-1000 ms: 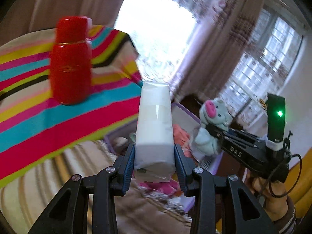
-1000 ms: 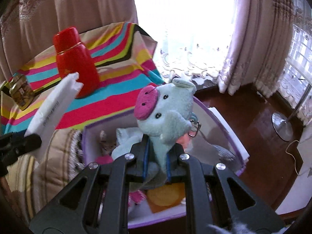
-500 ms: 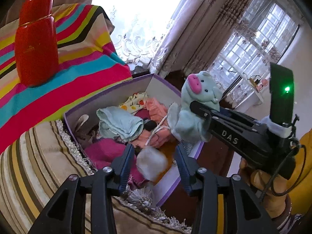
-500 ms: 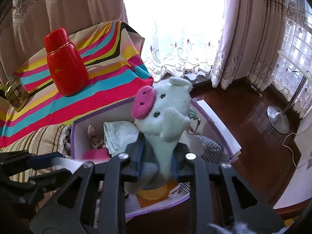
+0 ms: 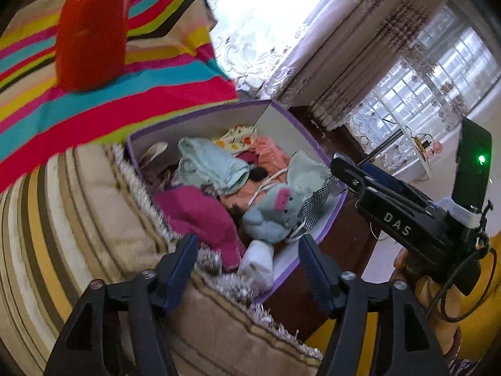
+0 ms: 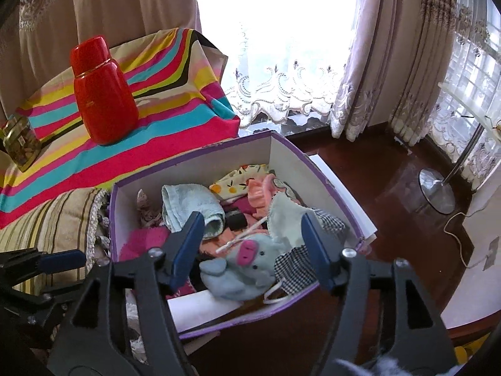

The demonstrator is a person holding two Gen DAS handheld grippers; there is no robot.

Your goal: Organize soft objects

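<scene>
Left wrist view: looks steeply down past its own fingers, close over the box, from the cushion side.
Right wrist view: looks steeply down over the box's near edge, close.
Shared: box, red flask, curtains.

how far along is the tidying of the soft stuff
Done: the plush pig and the white packet lie in the purple box with the towels and cloths. In hand: nothing; the left claw and right claw are opening, empty, above the box. Left: no loose soft items show outside it.
</scene>
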